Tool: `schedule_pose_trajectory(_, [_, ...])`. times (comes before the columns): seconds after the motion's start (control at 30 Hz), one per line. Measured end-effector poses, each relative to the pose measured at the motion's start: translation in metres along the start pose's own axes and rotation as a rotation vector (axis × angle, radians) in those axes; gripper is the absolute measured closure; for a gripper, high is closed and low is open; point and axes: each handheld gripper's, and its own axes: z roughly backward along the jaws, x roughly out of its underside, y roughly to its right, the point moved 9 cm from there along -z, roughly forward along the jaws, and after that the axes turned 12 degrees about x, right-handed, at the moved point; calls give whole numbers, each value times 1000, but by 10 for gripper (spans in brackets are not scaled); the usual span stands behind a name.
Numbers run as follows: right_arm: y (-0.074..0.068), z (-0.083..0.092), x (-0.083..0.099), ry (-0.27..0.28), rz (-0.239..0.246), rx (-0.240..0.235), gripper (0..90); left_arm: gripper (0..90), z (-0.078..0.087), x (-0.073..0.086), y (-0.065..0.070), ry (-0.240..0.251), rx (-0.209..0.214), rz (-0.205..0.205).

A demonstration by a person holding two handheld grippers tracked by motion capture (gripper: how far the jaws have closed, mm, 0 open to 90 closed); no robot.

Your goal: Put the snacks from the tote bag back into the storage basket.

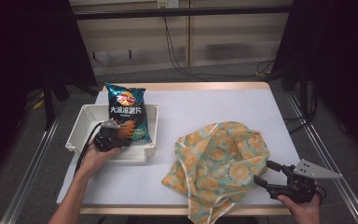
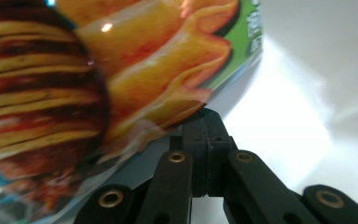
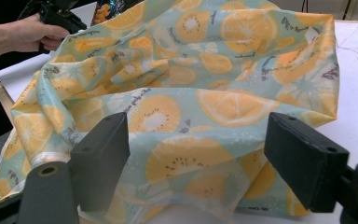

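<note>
Glossy chip bag (image 1: 126, 113) stands in the white bin (image 1: 84, 122), left of centre, pinched by the left gripper (image 1: 116, 131). Right gripper (image 1: 266, 172) gapes at the orange-print tote (image 1: 221, 156); next, probably lift the bag toward it.

A white table top (image 1: 223, 107) with a pale wooden edge (image 1: 186, 86) fills the middle. Black cables (image 1: 186, 70) run over the grey floor at twelve o'clock, beneath beige wall panels (image 1: 135, 32). Metal rails (image 1: 326, 149) flank three and nine o'clock.
</note>
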Motion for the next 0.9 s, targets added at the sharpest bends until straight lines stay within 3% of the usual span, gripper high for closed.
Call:
schedule_pose_trajectory(0.07, [0, -1, 0, -2, 5, -2, 218, 900, 1, 1, -3, -18, -2, 8])
schedule_pose_trajectory(0.33, [0, -2, 1, -5, 5, -3, 218, 900, -1, -5, -16, -14, -22, 34])
schedule_pose_trajectory(0.4, [0, -3, 2, -9, 3, -2, 218, 898, 0, -8, -22, -57, -46, 23])
schedule_pose_trajectory(0.43, [0, -3, 2, -9, 4, -4, 218, 897, -1, -9, -22, -63, -29, 41])
schedule_pose_trajectory(0.53, [-1, -3, 2, -10, 9, -4, 218, 897, -2, -12, -26, -82, -31, 37])
schedule_pose_trajectory(0.57, [-1, -3, 2, -9, 5, -5, 218, 897, -4, -14, -25, -71, -26, 52])
schedule_pose_trajectory(0.6, [-1, -3, 2, -9, 6, -4, 218, 896, -5, -15, -25, -87, -26, 36])
schedule_pose_trajectory(0.7, [0, -3, 2, -9, 0, -2, 218, 894, -8, -18, -27, -70, -25, 48])
schedule_pose_trajectory(0.73, [0, -3, 3, -11, 2, -4, 218, 890, -9, -19, -27, -45, -28, 70])
schedule_pose_trajectory(0.9, [-1, -4, 3, -11, 7, -9, 218, 819, -9, -19, -26, -37, -11, 82])
